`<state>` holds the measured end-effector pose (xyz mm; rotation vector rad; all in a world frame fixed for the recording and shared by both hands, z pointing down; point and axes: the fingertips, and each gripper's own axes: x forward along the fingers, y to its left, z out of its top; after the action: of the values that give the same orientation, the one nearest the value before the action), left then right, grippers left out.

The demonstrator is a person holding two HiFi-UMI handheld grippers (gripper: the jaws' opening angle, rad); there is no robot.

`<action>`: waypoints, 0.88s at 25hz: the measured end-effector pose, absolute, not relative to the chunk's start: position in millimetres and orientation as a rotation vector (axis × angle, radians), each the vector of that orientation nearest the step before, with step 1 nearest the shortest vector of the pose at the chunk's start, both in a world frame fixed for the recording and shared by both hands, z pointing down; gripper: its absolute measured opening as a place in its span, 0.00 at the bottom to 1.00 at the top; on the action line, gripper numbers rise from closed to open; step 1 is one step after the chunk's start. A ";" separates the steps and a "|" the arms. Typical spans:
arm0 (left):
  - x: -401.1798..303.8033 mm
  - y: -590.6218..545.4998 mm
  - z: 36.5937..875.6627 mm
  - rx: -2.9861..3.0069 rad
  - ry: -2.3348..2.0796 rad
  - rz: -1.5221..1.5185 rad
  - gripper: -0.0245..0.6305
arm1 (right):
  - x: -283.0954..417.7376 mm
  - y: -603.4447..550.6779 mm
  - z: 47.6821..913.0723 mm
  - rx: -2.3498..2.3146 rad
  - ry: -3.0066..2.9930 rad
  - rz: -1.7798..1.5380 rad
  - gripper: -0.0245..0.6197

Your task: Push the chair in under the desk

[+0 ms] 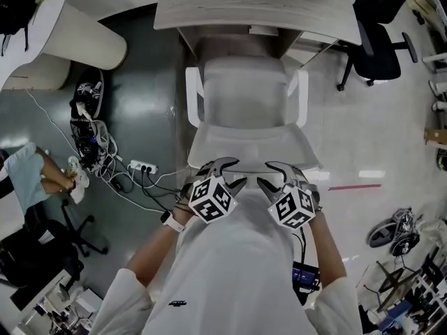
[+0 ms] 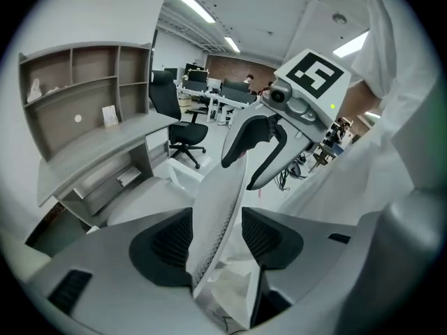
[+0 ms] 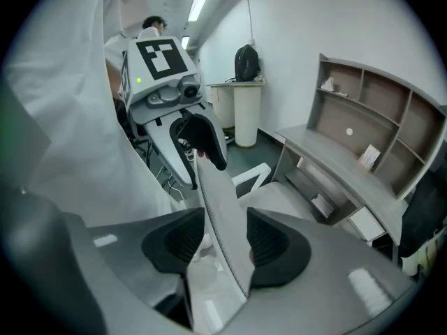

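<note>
Two: left gripper (image 1: 234,172), right gripper (image 1: 267,174), fingers (image 2: 166,240) spread astride one chair (image 1: 244,96); one desk (image 1: 209,9).

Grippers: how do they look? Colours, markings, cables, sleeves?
Both the left gripper and right gripper have grey bodies, curved dark fingers and black ribbed pads. Each carries a cube with black-and-white square markers. A thin black cable hangs from the right one. White short sleeves; a white band on the left wrist.

I see a white power strip (image 1: 143,167); cable tangle (image 1: 91,142) just left of it; black office chair (image 1: 377,51) well right.
</note>
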<state>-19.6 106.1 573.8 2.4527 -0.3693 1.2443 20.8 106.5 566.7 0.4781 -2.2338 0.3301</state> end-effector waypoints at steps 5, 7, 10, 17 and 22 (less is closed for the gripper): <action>-23.2 110.2 595.4 2.477 -0.314 1.431 0.35 | 25.3 110.8 585.9 0.430 -2.192 0.324 0.33; -24.0 115.4 603.5 2.463 -0.268 1.476 0.35 | 27.3 113.2 593.6 0.396 -2.173 0.320 0.33; -24.5 118.6 615.6 2.445 -0.249 1.505 0.35 | 29.9 115.7 606.1 0.359 -2.149 0.313 0.33; -23.3 115.7 623.8 2.393 -0.246 1.483 0.34 | 25.8 124.0 618.5 0.280 -2.144 0.298 0.23; -21.2 122.8 623.1 2.383 -0.168 1.593 0.24 | 25.1 126.1 620.4 0.231 -2.111 0.254 0.22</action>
<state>-21.2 122.8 623.1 2.3830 -0.1678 1.5927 25.1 126.1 620.4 0.2307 -2.1105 0.2539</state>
